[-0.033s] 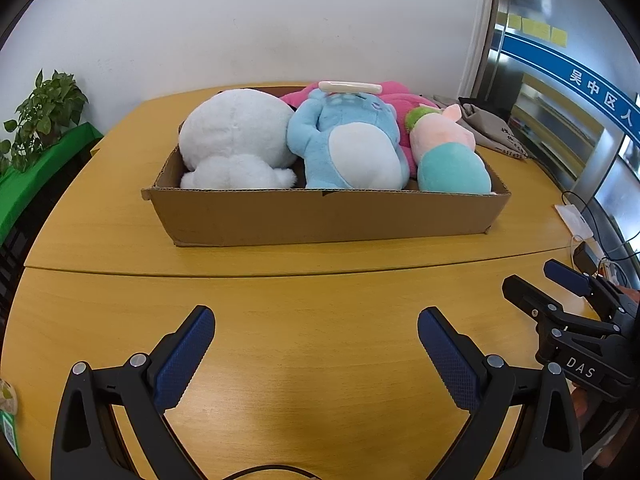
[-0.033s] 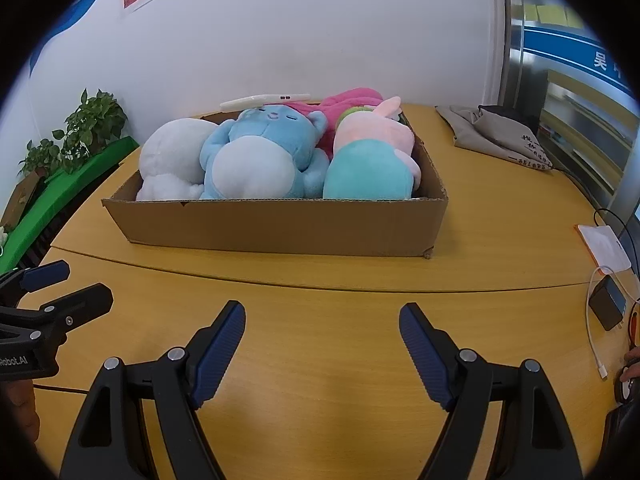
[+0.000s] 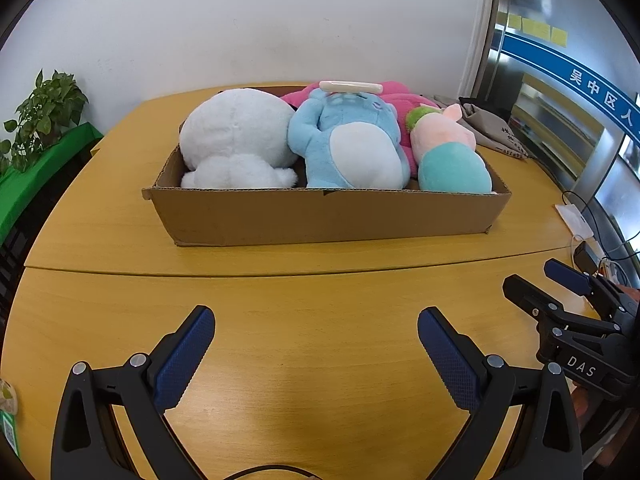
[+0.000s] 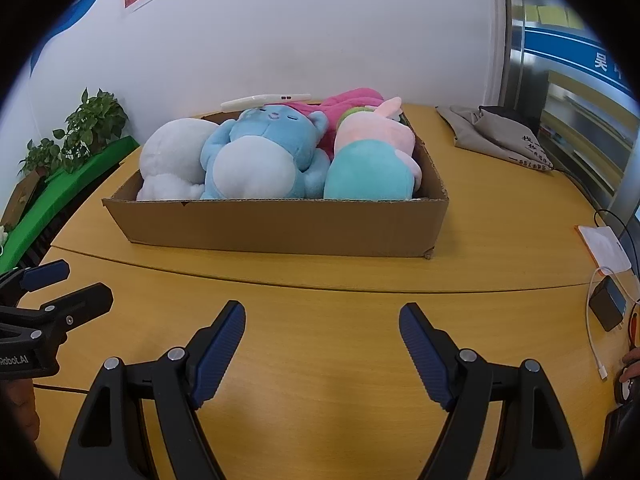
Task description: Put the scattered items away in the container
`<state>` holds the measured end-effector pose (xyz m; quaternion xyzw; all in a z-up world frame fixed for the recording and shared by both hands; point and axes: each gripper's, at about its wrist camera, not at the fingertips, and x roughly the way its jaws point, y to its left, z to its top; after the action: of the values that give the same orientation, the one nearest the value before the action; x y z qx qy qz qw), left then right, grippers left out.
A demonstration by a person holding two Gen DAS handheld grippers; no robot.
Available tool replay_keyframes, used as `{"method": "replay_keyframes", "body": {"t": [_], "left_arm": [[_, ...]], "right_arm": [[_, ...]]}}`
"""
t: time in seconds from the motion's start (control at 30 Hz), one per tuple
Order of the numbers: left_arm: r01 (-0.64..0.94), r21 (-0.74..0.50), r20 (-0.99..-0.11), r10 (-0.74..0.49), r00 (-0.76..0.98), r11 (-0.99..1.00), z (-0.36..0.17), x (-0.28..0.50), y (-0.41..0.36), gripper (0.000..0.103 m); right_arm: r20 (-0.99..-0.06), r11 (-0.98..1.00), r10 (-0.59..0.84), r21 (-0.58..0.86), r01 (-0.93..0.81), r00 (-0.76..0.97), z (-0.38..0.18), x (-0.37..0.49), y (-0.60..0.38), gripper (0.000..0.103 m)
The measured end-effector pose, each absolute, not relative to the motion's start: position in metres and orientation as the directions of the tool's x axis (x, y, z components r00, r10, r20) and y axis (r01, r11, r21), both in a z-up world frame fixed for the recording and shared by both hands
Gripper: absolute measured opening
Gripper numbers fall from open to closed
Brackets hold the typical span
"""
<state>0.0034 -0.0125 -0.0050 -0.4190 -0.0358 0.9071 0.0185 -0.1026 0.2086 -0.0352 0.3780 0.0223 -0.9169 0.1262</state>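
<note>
While we hold both claws spread and empty over the table (image 3: 320, 292), left gripper (image 3: 316, 344) and right gripper (image 4: 322, 340) face the cardboard box (image 3: 328, 216), its long axis crosswise. Inside it sit a white plush (image 3: 236, 140), blue plush (image 3: 352, 144) and teal-pink plush (image 3: 452, 160); a pink one behind is mostly hidden.

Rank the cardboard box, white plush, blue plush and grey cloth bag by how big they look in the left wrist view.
1. cardboard box
2. white plush and blue plush: look alike, no ranking
3. grey cloth bag, though it lies farther back and partly hidden
</note>
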Motion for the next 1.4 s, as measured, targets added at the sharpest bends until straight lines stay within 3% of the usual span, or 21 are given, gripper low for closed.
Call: {"method": "replay_keyframes", "body": {"t": [0.37, 0.67, 0.87, 0.97, 1.07, 1.4], "left_arm": [[-0.035, -0.072, -0.761, 0.077, -0.644, -0.997, -0.033, 0.023, -0.084, 0.103], [-0.056, -0.068, -0.785, 0.088, -0.613, -0.996, -0.08, 0.036, -0.163, 0.103], [-0.036, -0.028, -0.797, 0.044, -0.602, -0.999, -0.105, 0.034, -0.203, 0.103], [-0.057, -0.013, -0.8, 0.045, -0.599, -0.998, -0.11, 0.032, -0.214, 0.103], [-0.089, -0.009, -0.8, 0.061, -0.597, -0.996, -0.112, 0.033, -0.224, 0.103], [-0.112, -0.016, -0.806, 0.079, -0.587, -0.994, -0.109, 0.005, -0.243, 0.103]], "right_arm": [[-0.68, -0.945, -0.279, 0.066, 0.321, -0.678, -0.027, -0.086, 0.215, 0.079], [-0.761, -0.893, -0.228, -0.085, 0.442, -0.607, -0.079, -0.083, 0.262, 0.079], [-0.788, -0.858, -0.28, -0.052, 0.512, -0.549, -0.105, -0.085, 0.289, 0.08], [-0.792, -0.844, -0.326, -0.003, 0.537, -0.516, -0.107, -0.089, 0.301, 0.084], [-0.806, -0.828, -0.327, -0.006, 0.56, -0.493, -0.11, -0.093, 0.31, 0.102], [-0.81, -0.766, -0.38, 0.005, 0.643, -0.447, -0.109, -0.101, 0.334, 0.103]]}}
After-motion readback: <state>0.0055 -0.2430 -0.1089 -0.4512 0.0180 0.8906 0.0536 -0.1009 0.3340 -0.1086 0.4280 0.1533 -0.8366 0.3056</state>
